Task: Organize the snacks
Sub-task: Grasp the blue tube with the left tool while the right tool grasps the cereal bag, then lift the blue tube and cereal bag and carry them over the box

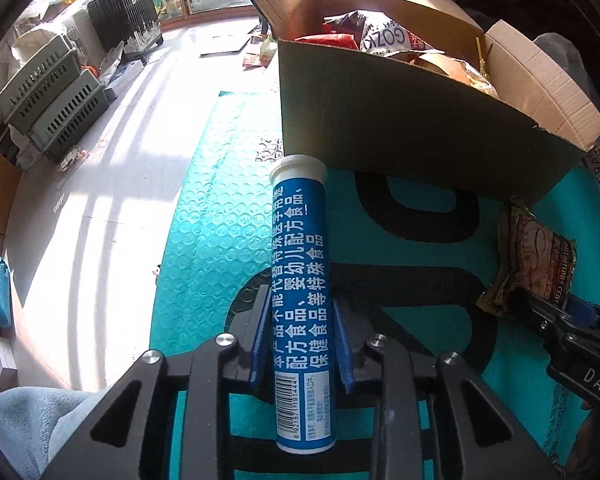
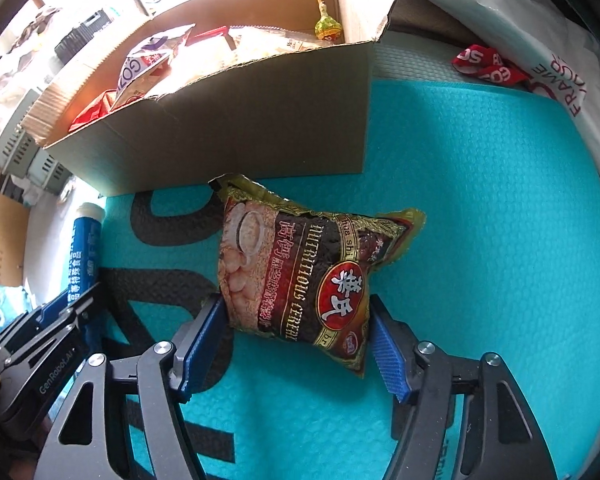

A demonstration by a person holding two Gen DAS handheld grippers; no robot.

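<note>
A blue tube (image 1: 302, 260) with a white cap and white Chinese lettering sits between the blue pads of my left gripper (image 1: 301, 300), which is shut on it; the cap end points toward the open cardboard box (image 1: 380, 128). From the right wrist view, the tube (image 2: 82, 248) and left gripper (image 2: 72, 304) appear at the left. A brown and gold cereal bag (image 2: 296, 264) lies on the teal mat (image 2: 480, 240) in front of the box (image 2: 240, 128). My right gripper (image 2: 296, 304) straddles its near end, both pads touching its sides. In the left wrist view, the bag (image 1: 536, 256) lies at the right.
The box holds several snack packets and a lollipop (image 2: 327, 28). A red packet (image 2: 488, 64) and a white plastic bag (image 2: 520, 20) lie beyond the mat at the right. Stacked green baskets (image 1: 52, 96) and a black crate (image 1: 124, 12) stand on the floor at the left.
</note>
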